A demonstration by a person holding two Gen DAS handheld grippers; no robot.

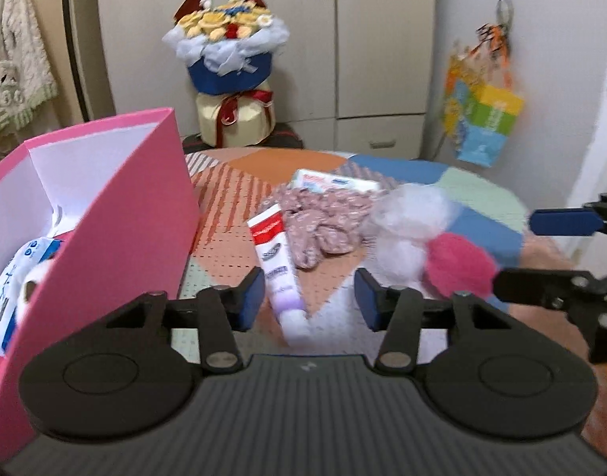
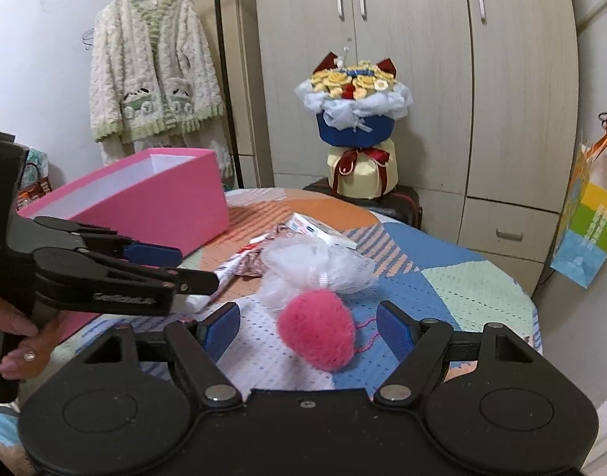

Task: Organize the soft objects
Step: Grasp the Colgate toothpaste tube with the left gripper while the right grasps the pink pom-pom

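A pink box stands open at the table's left, with a tissue pack inside; it also shows in the right wrist view. My left gripper is open and empty, over a white and purple tube. Beyond lie a floral cloth, a white mesh puff and a flat wipes pack. My right gripper is open around a pink fluffy ball lying on the table, with the mesh puff just behind it.
The round table has a patchwork cloth. A flower bouquet stands on a stool behind it. A cardigan hangs at the left, a colourful paper bag at the right. Wardrobe doors fill the back.
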